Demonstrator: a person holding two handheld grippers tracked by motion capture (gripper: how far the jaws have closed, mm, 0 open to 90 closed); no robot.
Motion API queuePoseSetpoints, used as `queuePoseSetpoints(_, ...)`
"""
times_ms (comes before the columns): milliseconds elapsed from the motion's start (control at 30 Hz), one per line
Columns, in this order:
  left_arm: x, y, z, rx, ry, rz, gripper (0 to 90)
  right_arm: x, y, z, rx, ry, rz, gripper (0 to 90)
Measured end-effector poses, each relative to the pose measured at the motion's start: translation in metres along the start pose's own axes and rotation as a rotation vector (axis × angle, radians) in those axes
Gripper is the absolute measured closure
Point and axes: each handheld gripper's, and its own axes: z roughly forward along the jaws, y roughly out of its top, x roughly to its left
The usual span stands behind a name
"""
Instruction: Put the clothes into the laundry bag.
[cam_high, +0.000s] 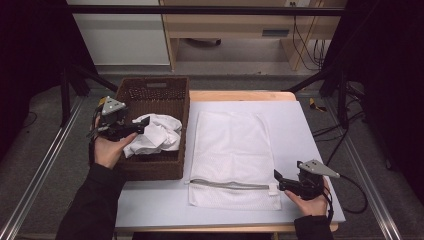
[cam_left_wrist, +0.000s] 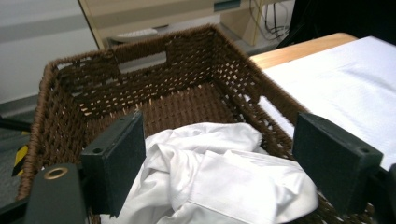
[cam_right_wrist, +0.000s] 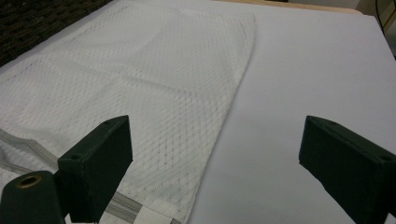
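Black sleeves, black grippers with grey three-cornered plates, square black fingers (cam_left_wrist: 116, 158)

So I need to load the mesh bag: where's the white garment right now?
The white garment lies crumpled in the brown wicker basket at the table's left in the high view, between the left gripper's open jaws.

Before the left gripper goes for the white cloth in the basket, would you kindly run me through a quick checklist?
1. Left gripper open: ok, jaws wide.
2. White cloth between the jaws: ok, though not clamped.
3. Cloth free of the basket: cannot tell, its underside is hidden.
4. Mesh bag flat on the table: ok.
5. Bag zipper open: not ok, looks closed.
6. Right gripper open beside the zipper end: ok.
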Motion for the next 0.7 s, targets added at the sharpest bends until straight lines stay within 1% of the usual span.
queuePoseSetpoints(33,0.003,-0.002,0.008,0.026,0.012,-0.002,17.1,0.0,0.0,0.0,0.003,0.003,0.003,10.1)
queuePoseSetpoints(100,0.004,-0.003,0.015,0.047,-0.002,-0.007,17.1,0.0,0.0,0.0,0.004,0.005,0.0,10.0)
queuePoseSetpoints(167,0.005,-0.004,0.018,0.057,-0.007,-0.007,16.6,0.0,0.0,0.0,0.005,0.006,0.001,10.0)
queuePoseSetpoints(200,0.005,-0.004,0.021,0.069,-0.006,0.001,16.0,0.0,0.0,0.0,0.005,0.006,-0.001,10.0)
queuePoseSetpoints(233,0.006,-0.006,0.027,0.095,-0.002,0.008,15.4,0.0,0.0,0.0,0.005,0.007,-0.001,10.0)
queuePoseSetpoints(267,0.006,-0.006,0.027,0.095,-0.002,0.008,14.7,0.0,0.0,0.0,0.005,0.007,-0.001,10.0)
queuePoseSetpoints(300,0.007,-0.008,0.032,0.115,0.003,0.01,14.2,0.0,0.0,0.001,0.007,0.009,0.001,10.0)
queuePoseSetpoints(333,0.007,-0.008,0.032,0.115,0.003,0.01,14.2,0.0,0.0,0.001,0.007,0.009,0.001,10.0)
queuePoseSetpoints(367,0.009,-0.01,0.038,0.134,-0.01,-0.002,13.6,0.0,0.0,0.001,0.01,0.013,0.0,9.9)
queuePoseSetpoints(400,0.009,-0.01,0.038,0.134,-0.01,-0.002,13.2,0.0,0.0,0.001,0.01,0.013,0.0,9.9)
queuePoseSetpoints(433,0.01,-0.014,0.043,0.15,-0.015,-0.003,12.9,0.0,-0.001,0.002,0.015,0.015,-0.004,9.7)
queuePoseSetpoints(467,0.01,-0.014,0.043,0.15,-0.015,-0.003,12.9,0.0,-0.001,0.003,0.016,0.016,-0.006,9.5)
queuePoseSetpoints(533,0.013,-0.021,0.048,0.174,-0.018,0.002,12.5,0.001,-0.001,0.003,0.022,0.019,-0.006,9.3)
queuePoseSetpoints(600,0.014,-0.023,0.05,0.183,-0.018,0.005,12.0,0.001,-0.001,0.004,0.022,0.019,-0.006,9.2)
queuePoseSetpoints(633,0.015,-0.027,0.052,0.198,-0.017,0.006,11.9,0.001,-0.001,0.004,0.025,0.021,-0.003,9.0)
queuePoseSetpoints(667,0.015,-0.027,0.052,0.198,-0.017,0.006,11.8,0.001,-0.001,0.004,0.025,0.021,-0.003,9.0)
queuePoseSetpoints(700,0.017,-0.029,0.052,0.215,-0.03,0.0,11.2,0.001,-0.002,0.004,0.025,0.021,-0.001,8.8)
